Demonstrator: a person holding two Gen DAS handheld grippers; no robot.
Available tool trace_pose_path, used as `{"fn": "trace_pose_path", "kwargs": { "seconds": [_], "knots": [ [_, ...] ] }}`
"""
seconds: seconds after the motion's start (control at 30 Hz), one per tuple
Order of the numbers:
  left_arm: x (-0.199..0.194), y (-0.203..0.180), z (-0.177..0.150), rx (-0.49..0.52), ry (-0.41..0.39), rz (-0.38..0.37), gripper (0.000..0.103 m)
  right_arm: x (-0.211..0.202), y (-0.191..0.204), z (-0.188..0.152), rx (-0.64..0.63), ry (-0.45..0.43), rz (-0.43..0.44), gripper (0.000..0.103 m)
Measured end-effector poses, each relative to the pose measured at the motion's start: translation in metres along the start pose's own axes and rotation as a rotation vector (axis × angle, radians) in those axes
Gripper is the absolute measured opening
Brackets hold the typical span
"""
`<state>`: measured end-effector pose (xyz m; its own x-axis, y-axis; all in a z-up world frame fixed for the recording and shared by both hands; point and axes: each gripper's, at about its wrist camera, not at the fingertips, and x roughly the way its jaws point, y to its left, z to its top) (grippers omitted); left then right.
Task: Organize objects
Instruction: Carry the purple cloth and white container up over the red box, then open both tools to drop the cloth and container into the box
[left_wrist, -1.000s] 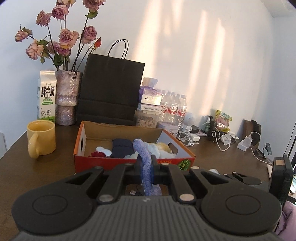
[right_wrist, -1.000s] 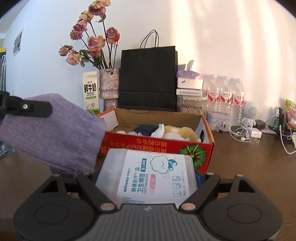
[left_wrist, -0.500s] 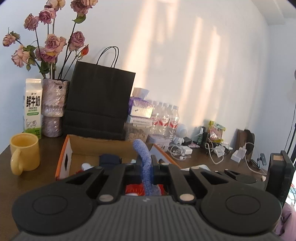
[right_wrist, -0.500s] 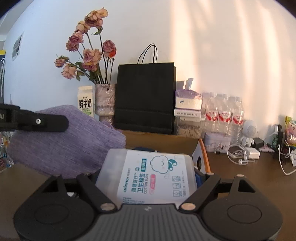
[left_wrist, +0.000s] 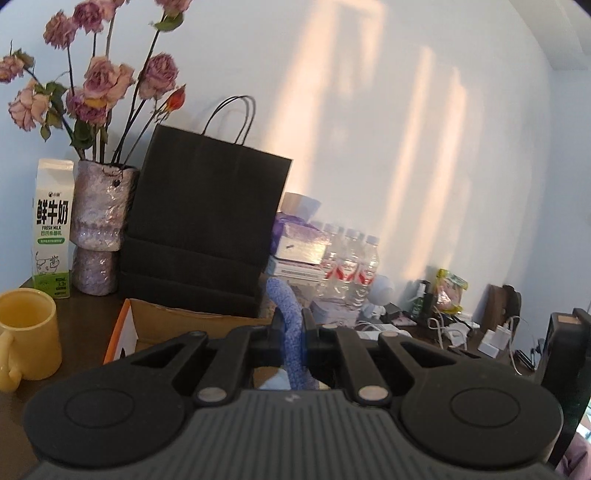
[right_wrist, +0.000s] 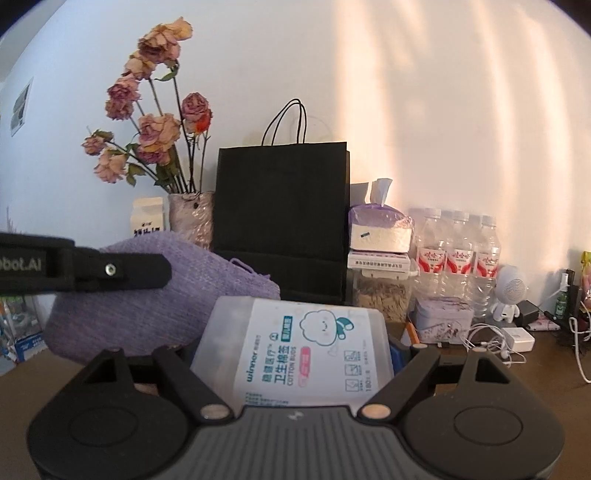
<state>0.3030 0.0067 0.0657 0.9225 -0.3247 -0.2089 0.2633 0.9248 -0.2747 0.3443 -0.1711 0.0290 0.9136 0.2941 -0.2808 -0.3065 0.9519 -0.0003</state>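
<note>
Purple knitted cloth (left_wrist: 291, 332): pinched in the left claw (left_wrist: 291, 325), jaws nearly together, above the cardboard box (left_wrist: 166, 317). Cotton bud box (right_wrist: 295, 350), clear plastic, white label: clamped between the widely spread jaws of the right claw (right_wrist: 295, 354). Black paper bag (right_wrist: 282, 218) and yellow mug (left_wrist: 27, 332) on worktop (right_wrist: 535, 373).

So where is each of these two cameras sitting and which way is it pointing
Left wrist: on the left hand-held gripper, facing the back wall past a black paper bag; its fingers pinch a purple knit cloth.
Right wrist: on the right hand-held gripper, facing the same wall; it grips a cotton bud box, and the left gripper and its cloth show at left.
Shared: bag, flower vase, milk carton, water bottles.
</note>
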Motion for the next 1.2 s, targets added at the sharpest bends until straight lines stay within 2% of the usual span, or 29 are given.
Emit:
{"fn": "trace_pose_path", "kwargs": {
  "seconds": [0.17,0.37,0.7,0.73,0.77,0.83,0.93,1.0,1.2],
  "knots": [
    [0.030,0.017,0.001,0.006,0.025,0.044,0.008,0.037,0.001,0.004,0.025,-0.003,-0.022,0.084],
    [0.064,0.033,-0.002,0.024,0.071,0.093,0.008,0.077,-0.004,-0.001,0.034,0.044,-0.028,0.084],
    [0.091,0.049,-0.016,0.038,0.133,0.170,0.011,0.099,-0.012,-0.017,0.024,0.128,-0.040,0.086],
    [0.091,0.050,-0.017,0.038,0.134,0.178,0.023,0.099,-0.013,-0.018,0.026,0.132,-0.043,0.095],
    [0.092,0.051,-0.018,0.040,0.133,0.192,0.054,0.099,-0.013,-0.018,0.027,0.133,-0.047,0.100],
    [0.091,0.050,-0.020,0.056,0.116,0.244,0.089,0.099,-0.014,-0.019,0.027,0.139,-0.048,0.103],
    [0.089,0.048,-0.021,0.080,0.084,0.294,0.103,0.100,-0.014,-0.019,0.024,0.150,-0.047,0.103],
    [0.089,0.049,-0.021,0.084,0.081,0.323,0.103,0.101,-0.013,-0.020,0.023,0.156,-0.046,0.103],
    [0.091,0.051,-0.022,0.079,0.098,0.340,0.103,0.100,-0.013,-0.019,0.024,0.156,-0.046,0.103]
  ]
}}
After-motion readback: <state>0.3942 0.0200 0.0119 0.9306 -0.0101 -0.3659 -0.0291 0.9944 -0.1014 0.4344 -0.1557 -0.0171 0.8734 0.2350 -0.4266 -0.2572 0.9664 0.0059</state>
